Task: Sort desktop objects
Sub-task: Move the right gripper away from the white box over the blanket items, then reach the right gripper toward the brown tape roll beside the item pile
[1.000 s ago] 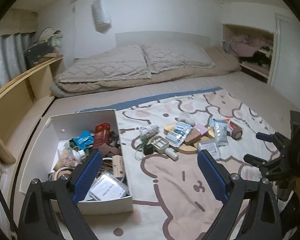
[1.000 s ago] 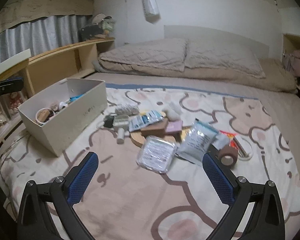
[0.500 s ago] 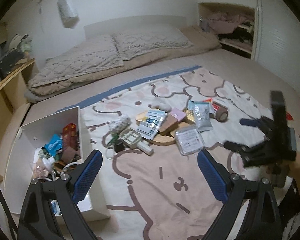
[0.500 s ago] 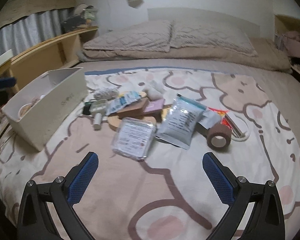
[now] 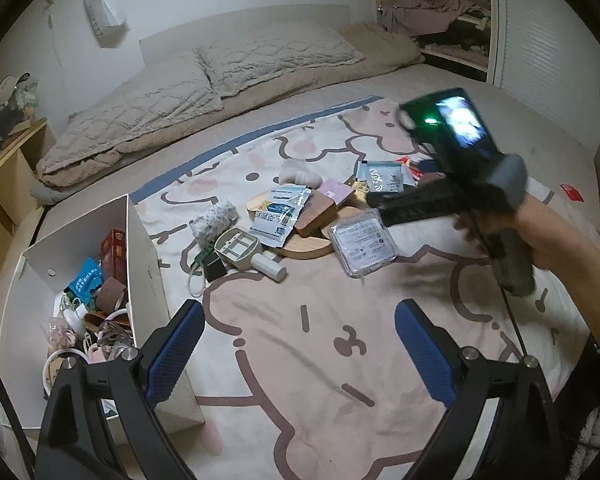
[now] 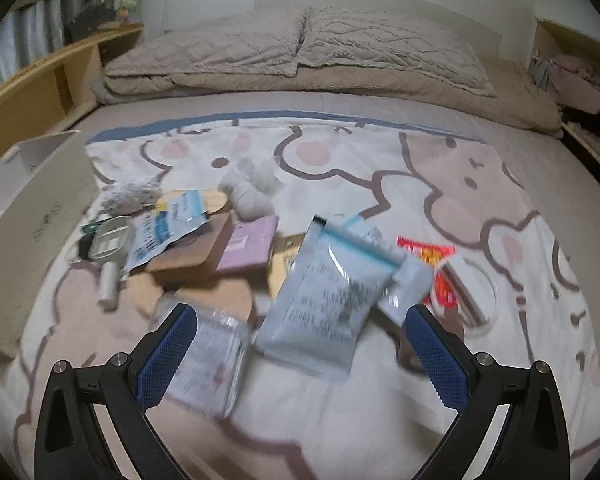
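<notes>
Right gripper (image 6: 300, 344): fingers spread wide, empty, poised above pale foil pouch (image 6: 324, 300) in near part of clutter. Left gripper (image 5: 296, 348): spread, empty, near white box (image 5: 144, 240) at left. Step: reaching. Next: descend, pinch pouch, carry left to box.

Left gripper (image 5: 296, 344) held low at bottom of its own view, both blue-padded fingers (image 5: 174, 348) spread wide, nothing between them. Right gripper (image 6: 300, 356) likewise wide apart in its own view, blue pads (image 6: 434, 356) empty, pointed forward and down; that view blurred. From the left wrist view, the right gripper (image 5: 384, 210) showed side-on at the right, dark body tilted, a lit screen on its back. Person's right hand (image 5: 512, 236) was wrapped around its grey handle, bare forearm running off toward the lower right edge
</notes>
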{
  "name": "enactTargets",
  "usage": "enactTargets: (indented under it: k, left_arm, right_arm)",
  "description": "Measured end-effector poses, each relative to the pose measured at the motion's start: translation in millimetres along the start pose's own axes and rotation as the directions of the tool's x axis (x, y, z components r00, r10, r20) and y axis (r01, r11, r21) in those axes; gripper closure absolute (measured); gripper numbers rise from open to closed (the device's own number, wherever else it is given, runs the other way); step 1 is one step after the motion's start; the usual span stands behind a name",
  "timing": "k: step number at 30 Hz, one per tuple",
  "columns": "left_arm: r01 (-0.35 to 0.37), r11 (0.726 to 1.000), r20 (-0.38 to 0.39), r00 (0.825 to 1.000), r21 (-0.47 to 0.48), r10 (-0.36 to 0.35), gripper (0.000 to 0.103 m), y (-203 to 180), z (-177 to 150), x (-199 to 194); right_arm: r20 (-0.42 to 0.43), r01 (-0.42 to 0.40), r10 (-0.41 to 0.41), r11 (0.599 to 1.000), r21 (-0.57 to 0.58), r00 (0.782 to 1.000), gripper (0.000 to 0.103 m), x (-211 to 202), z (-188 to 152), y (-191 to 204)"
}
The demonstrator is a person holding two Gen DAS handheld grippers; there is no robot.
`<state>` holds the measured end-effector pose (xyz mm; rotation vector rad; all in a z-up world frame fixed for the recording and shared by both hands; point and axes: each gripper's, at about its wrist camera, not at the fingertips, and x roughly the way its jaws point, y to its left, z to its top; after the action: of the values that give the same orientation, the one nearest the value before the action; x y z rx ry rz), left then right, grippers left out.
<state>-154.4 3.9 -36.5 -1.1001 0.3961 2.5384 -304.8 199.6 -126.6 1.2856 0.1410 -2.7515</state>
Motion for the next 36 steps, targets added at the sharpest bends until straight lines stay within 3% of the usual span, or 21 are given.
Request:
enactTargets:
  k: [5, 13, 24, 29, 36]
  left_arm:
    - [-0.001, 1.0, 0.007, 1.0, -0.008, 0.001, 0.006, 3, 1, 0]
    - [0.005, 1.0, 0.018, 1.0, -0.003, -0.005, 0.006, 5, 1, -2]
    - [0.038, 0.999, -0.006, 0.999, -0.017, -0.039, 0.006, 5, -3, 2]
    - [0.053, 0.998, -0.011, 0.999, -0.024, -0.053, 0.006, 4, -7, 0]
    - [0.063, 0.998, -0.022, 0.998, -0.022, -0.064, 0.006, 0, -12, 0]
  right_arm:
    - [-0.081, 0.088, -0.089, 0.996, -0.012, 0.993, 0.0, 28, 8, -1]
    - [-0.178, 0.093, -0.091, 0.996, 0.002, 0.98, 0.0, 53, 9, -9]
    - [-0.188, 0.036, -0.048, 0.997, -0.068, 0.981, 0.0, 31, -15, 4]
    - [-0.182, 0.049, -0.072, 0.99, -0.13, 0.981, 0.0, 23, -30, 9]
    - [-0.211, 0.049, -0.065, 0.996, -0.077, 0.975, 0.0, 34, -38, -3]
